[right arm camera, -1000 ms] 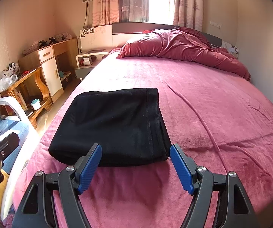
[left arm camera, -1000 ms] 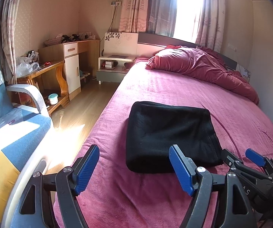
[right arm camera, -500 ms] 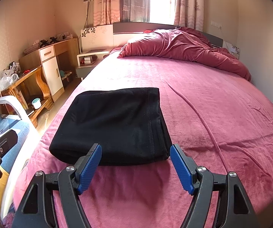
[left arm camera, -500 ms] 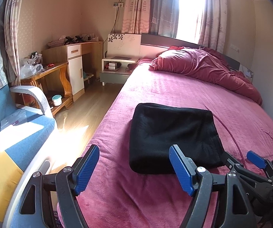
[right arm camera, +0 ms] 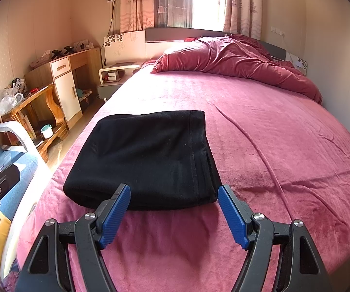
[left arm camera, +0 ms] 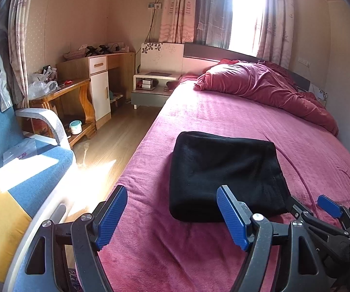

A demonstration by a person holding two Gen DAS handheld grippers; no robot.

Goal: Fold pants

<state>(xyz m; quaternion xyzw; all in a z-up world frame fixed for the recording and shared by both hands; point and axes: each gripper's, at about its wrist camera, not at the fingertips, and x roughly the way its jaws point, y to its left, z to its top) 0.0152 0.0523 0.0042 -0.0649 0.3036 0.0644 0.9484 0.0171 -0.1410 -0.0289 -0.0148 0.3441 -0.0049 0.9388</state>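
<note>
— Both grippers are spread wide and hold nothing. My left gripper (left arm camera: 171, 215) hangs off the near left corner of the black pants (left arm camera: 223, 172); my right gripper (right arm camera: 173, 215) sits just short of their near edge. The pants lie as a thick folded rectangle on the pink bedspread (right arm camera: 284, 146), close to the bed's left side.

— So what's the step?

— Judging by the neat stack, folding looks finished or nearly so. If I tidy it, I'd press the layered right edge square, where the hems show, and not drag the fleece.

— Room to move?

— Plenty to the right and toward the crumpled duvet (right arm camera: 235, 58). Leftward the mattress ends quickly, with wooden floor (left arm camera: 116, 141) and a blue armchair (left arm camera: 26, 170) beyond, so I'd back out toward me.
</note>
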